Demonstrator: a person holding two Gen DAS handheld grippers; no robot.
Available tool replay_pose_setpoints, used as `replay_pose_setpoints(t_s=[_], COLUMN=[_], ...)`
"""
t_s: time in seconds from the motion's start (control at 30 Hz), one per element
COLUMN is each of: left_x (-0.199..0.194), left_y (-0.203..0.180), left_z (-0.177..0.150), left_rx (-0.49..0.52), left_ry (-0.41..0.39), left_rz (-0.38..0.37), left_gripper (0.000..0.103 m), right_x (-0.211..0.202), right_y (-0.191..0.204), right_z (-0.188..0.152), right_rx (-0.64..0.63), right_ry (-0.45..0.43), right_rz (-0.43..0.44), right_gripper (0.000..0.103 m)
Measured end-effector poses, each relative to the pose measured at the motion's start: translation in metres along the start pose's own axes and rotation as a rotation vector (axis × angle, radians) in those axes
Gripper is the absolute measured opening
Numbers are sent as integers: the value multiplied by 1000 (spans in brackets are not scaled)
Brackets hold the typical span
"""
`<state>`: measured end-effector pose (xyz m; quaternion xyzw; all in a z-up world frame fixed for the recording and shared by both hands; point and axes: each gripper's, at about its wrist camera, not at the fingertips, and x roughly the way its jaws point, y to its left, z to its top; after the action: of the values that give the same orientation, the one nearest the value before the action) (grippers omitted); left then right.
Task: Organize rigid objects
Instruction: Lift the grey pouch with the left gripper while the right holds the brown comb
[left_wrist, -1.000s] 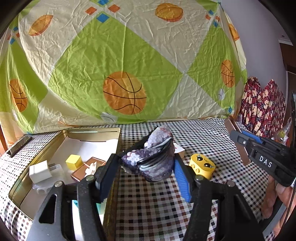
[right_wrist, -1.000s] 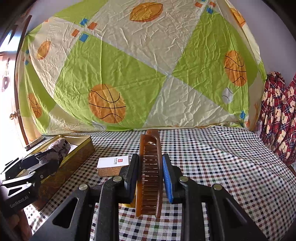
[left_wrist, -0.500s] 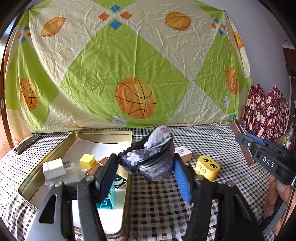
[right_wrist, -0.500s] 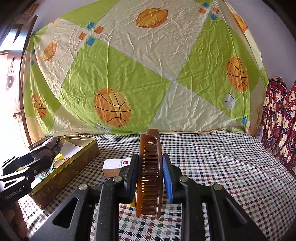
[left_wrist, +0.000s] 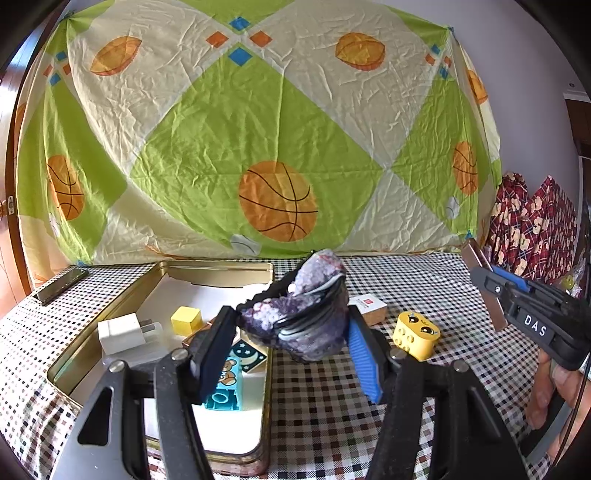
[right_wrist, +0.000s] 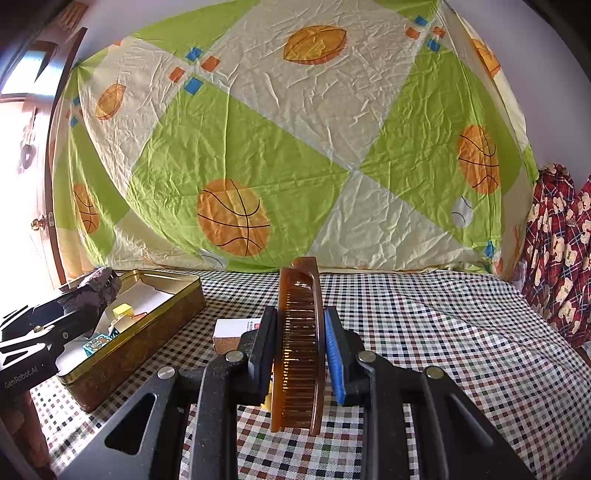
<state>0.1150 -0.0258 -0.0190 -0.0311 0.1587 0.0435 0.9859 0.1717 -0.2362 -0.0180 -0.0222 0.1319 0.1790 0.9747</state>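
My left gripper (left_wrist: 291, 336) is shut on a purple-grey rock (left_wrist: 301, 314) and holds it above the right rim of the open gold tin (left_wrist: 122, 306). The tin holds a white charger (left_wrist: 120, 332), a yellow cube (left_wrist: 186, 319) and a blue bear brick (left_wrist: 225, 384). My right gripper (right_wrist: 299, 350) is shut on a brown comb (right_wrist: 299, 343), held upright above the table. A yellow face block (left_wrist: 417, 334) and a small white box (left_wrist: 369, 306) lie right of the tin. The left gripper with the rock also shows in the right wrist view (right_wrist: 66, 314).
The checkered tablecloth (right_wrist: 424, 332) covers the table. A green and cream basketball sheet (left_wrist: 258, 147) hangs behind it. A dark phone (left_wrist: 61, 286) lies at the far left. Red patterned fabric (right_wrist: 561, 251) is at the right. The right gripper shows at the left wrist view's right edge (left_wrist: 524, 314).
My left gripper has lifted and shifted right with the rock, so the tin and its contents sit more to the left and lower. The right gripper with the comb has barely moved.
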Motion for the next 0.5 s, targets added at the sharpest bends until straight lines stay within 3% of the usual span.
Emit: replay_pose_setpoints(t_s=[0.5], left_x=[-8], left_y=[9], left_z=[-2], left_rx=[-20], left_ry=[-7], left_rz=[-11], left_gripper=[59], right_x=[-7], right_y=[9], right_z=[1], right_rx=[-22], right_ry=[-4], right_rz=[17], right_gripper=[27])
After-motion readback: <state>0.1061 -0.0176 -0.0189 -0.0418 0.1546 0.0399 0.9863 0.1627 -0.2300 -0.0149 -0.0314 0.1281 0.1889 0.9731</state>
